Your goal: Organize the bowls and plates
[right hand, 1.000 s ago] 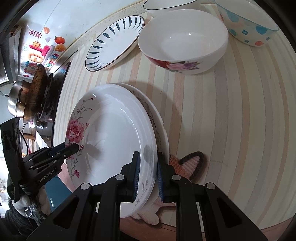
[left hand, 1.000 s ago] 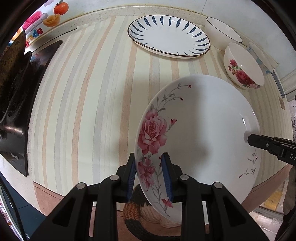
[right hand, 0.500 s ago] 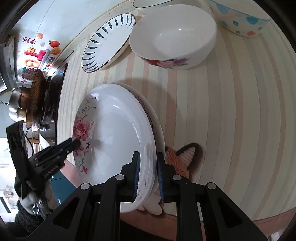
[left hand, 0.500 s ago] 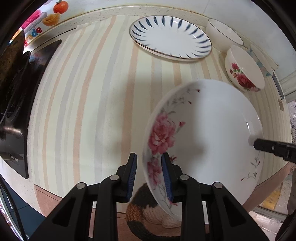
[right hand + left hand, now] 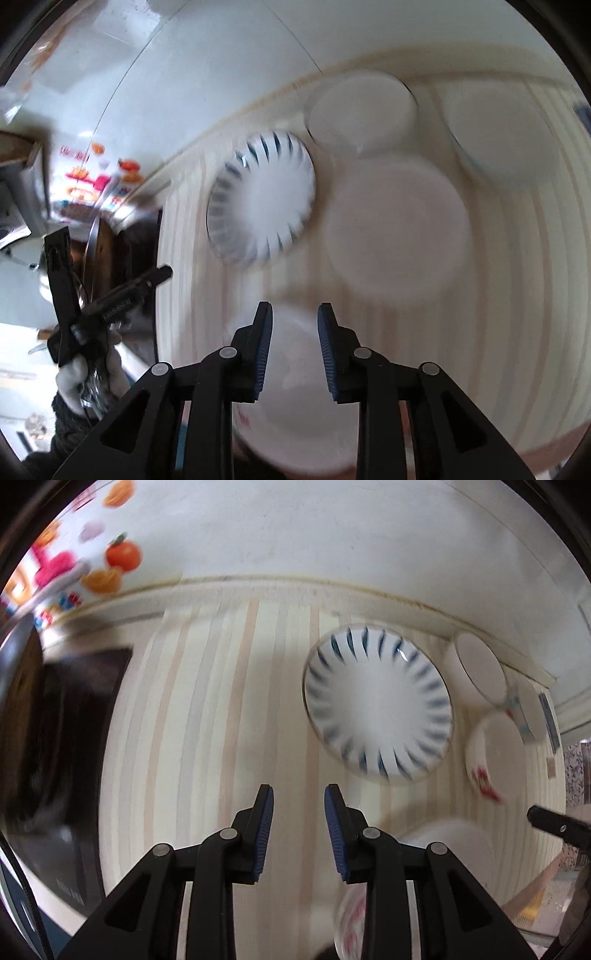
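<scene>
Both jaws stand spread with nothing between them: the left gripper [image 5: 298, 794] hangs over bare striped surface [image 5: 207, 738], the right gripper [image 5: 294, 312] over the rose plate [image 5: 295, 398], which lies flat at the near edge, half hidden behind the fingers and blurred. Farther back sit a blue-dashed plate [image 5: 376, 701] and three smeared bowls [image 5: 397, 229], then the white wall [image 5: 295, 528] with fruit stickers [image 5: 122, 554].

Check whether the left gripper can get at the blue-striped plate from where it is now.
Probably yes. The left gripper has its jaws open and empty, and the blue-striped plate lies ahead, slightly right, with only bare striped counter between. The frames are blurred.
</scene>
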